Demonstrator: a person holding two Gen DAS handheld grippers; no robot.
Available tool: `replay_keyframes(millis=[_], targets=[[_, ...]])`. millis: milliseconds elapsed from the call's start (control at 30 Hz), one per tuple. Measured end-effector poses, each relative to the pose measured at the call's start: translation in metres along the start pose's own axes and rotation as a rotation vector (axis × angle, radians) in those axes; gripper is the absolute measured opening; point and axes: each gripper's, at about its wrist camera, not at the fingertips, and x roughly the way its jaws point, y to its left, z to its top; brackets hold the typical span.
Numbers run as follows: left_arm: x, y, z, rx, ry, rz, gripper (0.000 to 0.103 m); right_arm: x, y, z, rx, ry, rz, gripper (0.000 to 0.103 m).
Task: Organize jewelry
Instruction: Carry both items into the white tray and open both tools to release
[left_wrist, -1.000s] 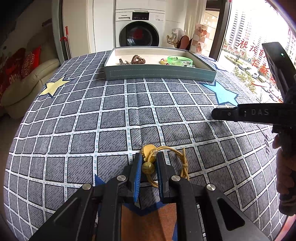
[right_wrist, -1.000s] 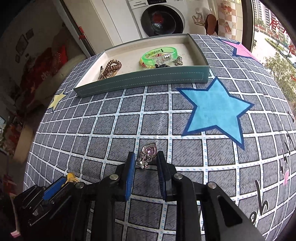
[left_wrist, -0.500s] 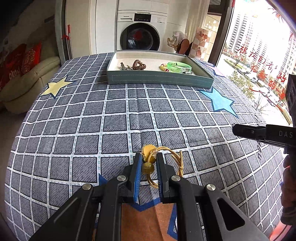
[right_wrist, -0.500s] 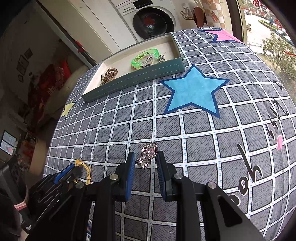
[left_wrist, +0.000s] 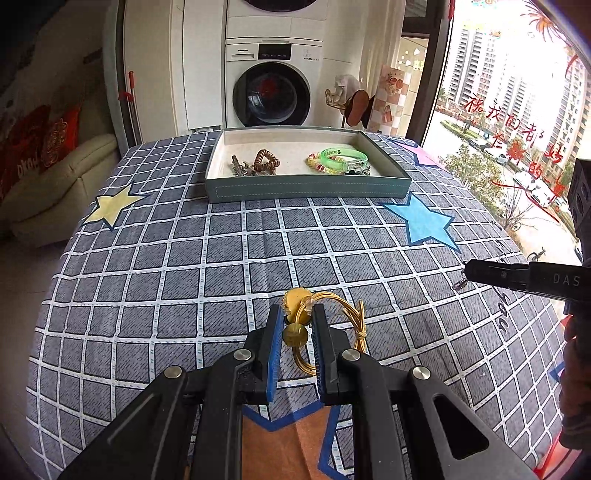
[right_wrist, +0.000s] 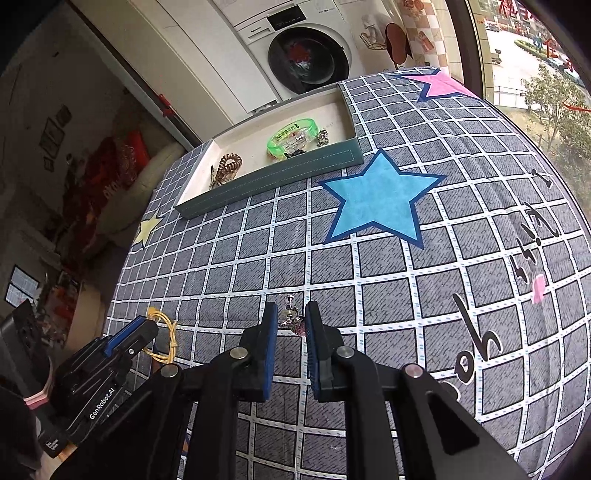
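Checked cloth (left_wrist: 229, 258), tray (left_wrist: 306, 188) (washer (left_wrist: 273, 92) behind) — left claw (left_wrist: 295, 317) pinches gold bracelet (left_wrist: 332, 306), right claw (right_wrist: 290, 319) a silver charm (right_wrist: 291, 321).

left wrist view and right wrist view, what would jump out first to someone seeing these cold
The left hand-held gripper is shut on a gold bracelet with yellow beads, low in the middle of the grid-patterned cloth. The right hand-held gripper pinches a small silver charm. At the cloth's far edge, the teal tray holds a bright green bangle and a brown coil tie, with a big blue star printed in front of it.
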Motion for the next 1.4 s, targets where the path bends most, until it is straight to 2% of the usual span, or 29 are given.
replay_keyframes(millis=[433,733,1100,1400], targets=[[-0.009,-0.002,0.006,0.011,-0.016,0.014,0.028,-0.02,-0.008,0.002,0.025,-0.028,0.035,0.016],[-0.022,0.001,0.039,0.023,-0.059,0.023,0.028,-0.035,-0.005,0.023,0.025,-0.059,0.06,0.016],[-0.023,0.014,0.112,0.025,-0.134,0.03,0.028,-0.047,0.012,0.091,-0.021,-0.123,0.063,0.016],[0.028,0.029,0.166,-0.008,-0.132,0.041,0.028,-0.01,0.016,0.159,-0.021,-0.121,0.052,0.016]])
